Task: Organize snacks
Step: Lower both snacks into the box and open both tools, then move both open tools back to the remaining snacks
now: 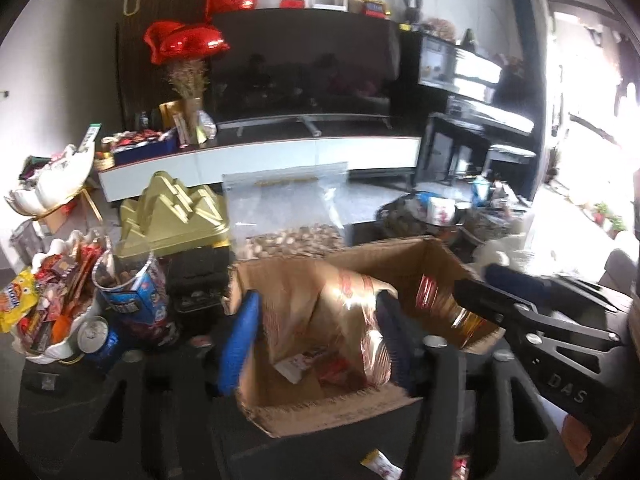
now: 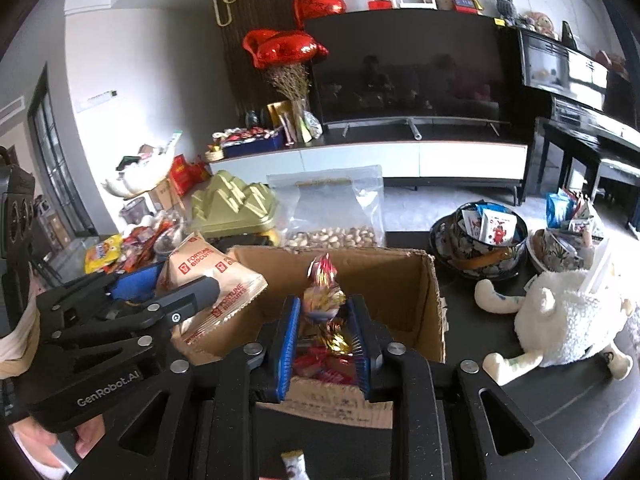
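Observation:
An open cardboard box [image 1: 320, 408] [image 2: 400, 292] stands on the dark table. My left gripper [image 1: 318, 340] is open over the box's left half. A brown Fortune Biscuits bag [image 1: 316, 304] [image 2: 208, 276] stands between its blue pads with a small gap on each side and leans on the box's left wall. My right gripper [image 2: 325, 344] is open over the box's near side. A shiny foil-wrapped candy [image 2: 324, 300] sits between its blue pads, which look slightly apart from it. Red wrapped sweets lie on the box floor. Each gripper also shows in the other's view: left gripper [image 2: 172, 284], right gripper [image 1: 492, 292].
A zip bag of nuts [image 2: 332, 216] and a gold mountain-shaped box [image 2: 232, 208] stand behind the carton. At left is a white bowl [image 1: 80, 336] heaped with snacks, and a can [image 1: 94, 332]. Patterned bowls [image 2: 480, 256] and a plush lamb [image 2: 568, 320] are at right. A small sachet [image 2: 294, 464] lies near me.

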A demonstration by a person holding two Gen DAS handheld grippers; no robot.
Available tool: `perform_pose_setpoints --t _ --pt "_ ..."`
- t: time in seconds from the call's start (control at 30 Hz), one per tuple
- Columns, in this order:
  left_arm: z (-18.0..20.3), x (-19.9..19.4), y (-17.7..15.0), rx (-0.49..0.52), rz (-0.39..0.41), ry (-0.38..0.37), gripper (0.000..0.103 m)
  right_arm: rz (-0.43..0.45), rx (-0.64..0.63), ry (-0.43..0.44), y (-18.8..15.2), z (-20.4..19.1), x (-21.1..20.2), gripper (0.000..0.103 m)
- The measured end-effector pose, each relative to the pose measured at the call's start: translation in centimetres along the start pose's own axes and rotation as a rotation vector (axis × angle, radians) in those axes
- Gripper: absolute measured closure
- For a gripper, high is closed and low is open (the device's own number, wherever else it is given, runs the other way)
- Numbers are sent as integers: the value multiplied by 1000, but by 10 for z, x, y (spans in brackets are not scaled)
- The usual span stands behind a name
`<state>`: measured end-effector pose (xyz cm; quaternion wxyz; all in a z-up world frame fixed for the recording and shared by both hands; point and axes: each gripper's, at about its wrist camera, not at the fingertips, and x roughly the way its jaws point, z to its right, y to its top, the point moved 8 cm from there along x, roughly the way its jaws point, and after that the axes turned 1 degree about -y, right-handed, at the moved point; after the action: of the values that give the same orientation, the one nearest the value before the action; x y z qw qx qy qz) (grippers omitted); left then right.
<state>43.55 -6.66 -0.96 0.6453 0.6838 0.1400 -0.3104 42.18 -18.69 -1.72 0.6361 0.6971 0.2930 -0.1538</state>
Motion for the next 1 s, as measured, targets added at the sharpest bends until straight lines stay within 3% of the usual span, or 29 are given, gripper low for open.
perform_pose_setpoints --t 0.03,0.07,0.33,1.0 --pt "-3 1 0 -3 -2 15 36 -2 11 -14 -1 3 2 57" --pt "-6 1 -2 -7 -5 26 36 -4 26 -31 -2 7 3 54" --pt "0 -25 -24 -24 -2 0 28 -1 20 -47 -19 7 -17 54" --pt "38 -102 -82 14 36 -51 27 31 43 -17 -88 -1 -98 54"
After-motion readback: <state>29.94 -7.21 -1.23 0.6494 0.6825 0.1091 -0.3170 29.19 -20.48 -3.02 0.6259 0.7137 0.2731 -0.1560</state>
